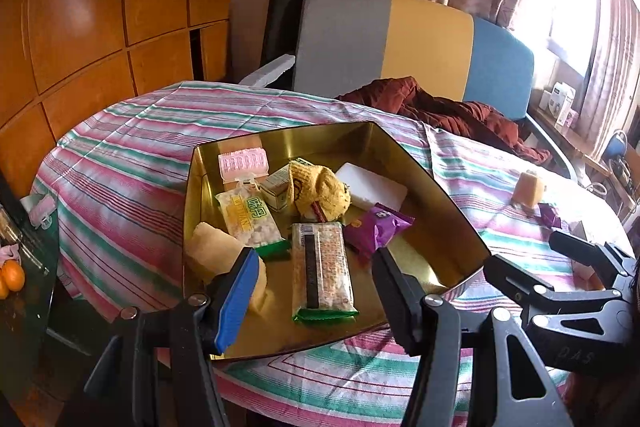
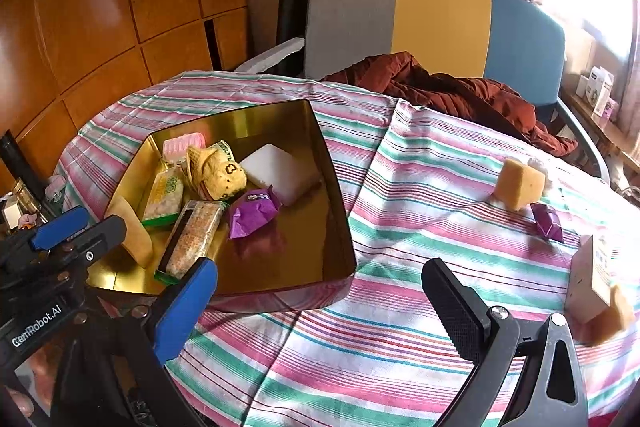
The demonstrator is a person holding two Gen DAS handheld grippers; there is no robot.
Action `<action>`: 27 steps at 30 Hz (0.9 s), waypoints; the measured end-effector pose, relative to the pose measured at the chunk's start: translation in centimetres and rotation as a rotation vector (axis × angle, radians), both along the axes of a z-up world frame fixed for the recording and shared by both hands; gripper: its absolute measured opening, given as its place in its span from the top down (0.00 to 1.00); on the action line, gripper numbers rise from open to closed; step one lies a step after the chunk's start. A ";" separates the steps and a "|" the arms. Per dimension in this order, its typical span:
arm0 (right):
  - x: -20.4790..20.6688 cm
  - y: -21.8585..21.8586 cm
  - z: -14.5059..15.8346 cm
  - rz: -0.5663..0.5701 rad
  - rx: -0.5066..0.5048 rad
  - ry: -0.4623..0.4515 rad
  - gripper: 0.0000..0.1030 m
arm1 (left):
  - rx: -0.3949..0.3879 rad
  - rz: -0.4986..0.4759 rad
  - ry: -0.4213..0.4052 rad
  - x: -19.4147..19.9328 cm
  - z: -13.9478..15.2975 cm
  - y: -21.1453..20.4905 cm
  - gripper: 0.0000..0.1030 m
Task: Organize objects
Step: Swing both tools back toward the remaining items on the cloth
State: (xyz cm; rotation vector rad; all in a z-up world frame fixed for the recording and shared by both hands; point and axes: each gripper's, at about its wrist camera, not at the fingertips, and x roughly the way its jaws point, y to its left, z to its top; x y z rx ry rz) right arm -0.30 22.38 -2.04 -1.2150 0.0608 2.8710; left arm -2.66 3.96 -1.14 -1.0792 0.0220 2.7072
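Observation:
A gold tin tray (image 1: pixel 432 195) (image 2: pixel 332 227) on the striped tablecloth holds a snack bar packet (image 1: pixel 322 267), a candy bag (image 1: pixel 248 219), a purple packet (image 1: pixel 376 227), a yellow sock (image 1: pixel 320 191), a white foam block (image 1: pixel 372 187), a pink roller (image 1: pixel 242 161) and a yellow sponge (image 1: pixel 216 251). My left gripper (image 1: pixel 316 291) hovers open over the tray's near side, the snack bar lying below its gap. My right gripper (image 2: pixel 320 307) stands open over bare cloth by the tray's near corner. Right of it lie a yellow sponge (image 2: pixel 520 183), a purple packet (image 2: pixel 548 223) and a small carton (image 2: pixel 592 279).
A chair (image 2: pixel 440 15) with a grey, yellow and blue back stands behind the table, a red-brown jacket (image 2: pixel 460 95) draped over it. Wooden cabinets (image 2: pixel 100 7) line the left wall. Tangerines (image 1: pixel 14 275) sit on a low glass table at the left.

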 end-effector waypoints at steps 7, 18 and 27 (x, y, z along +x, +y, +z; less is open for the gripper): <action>0.2 0.5 -0.2 0.004 0.011 0.001 0.00 | -0.027 -0.021 -0.007 0.2 -0.3 1.1 0.42; 0.2 2.5 -0.7 -0.019 0.023 -0.025 0.00 | -0.048 -0.047 -0.013 0.3 -0.5 2.1 0.42; 0.2 5.5 -1.7 -0.073 0.011 -0.073 0.00 | -0.046 -0.083 -0.027 0.1 -0.9 3.2 0.42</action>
